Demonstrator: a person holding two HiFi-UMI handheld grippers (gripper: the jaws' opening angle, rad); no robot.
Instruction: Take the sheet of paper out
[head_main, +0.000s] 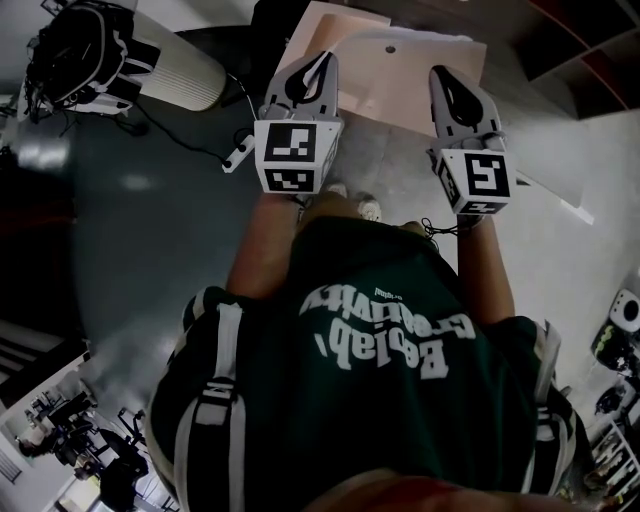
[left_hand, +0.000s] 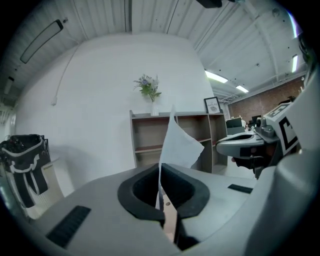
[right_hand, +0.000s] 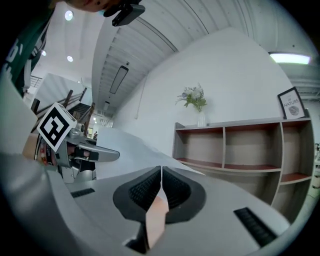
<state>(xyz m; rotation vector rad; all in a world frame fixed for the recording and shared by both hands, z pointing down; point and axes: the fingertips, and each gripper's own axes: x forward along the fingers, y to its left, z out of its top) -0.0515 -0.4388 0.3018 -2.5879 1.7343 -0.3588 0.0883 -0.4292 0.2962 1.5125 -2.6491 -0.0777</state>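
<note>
Sheet of paper (left_hand: 181, 145) sits pinched upright in our closed left gripper (left_hand: 161, 172), just left of our right gripper (right_hand: 161, 175), itself clamped on the tan sleeve (right_hand: 156, 212), so we judge separation runs sideways.

**Grey floor, wooden shelf**

You are standing on a smooth grey floor (head_main: 130, 260), and your shoes (head_main: 368, 210) show just past your shirt. To your left a ribbed white cylinder (head_main: 175, 65) sits on the floor, with a thin black cable (head_main: 175, 140) trailing beside it. Ahead, a wooden shelf unit (right_hand: 240, 150) carries a vase of flowers (right_hand: 196, 102) and a framed picture (right_hand: 291, 102) on its top board.
</note>
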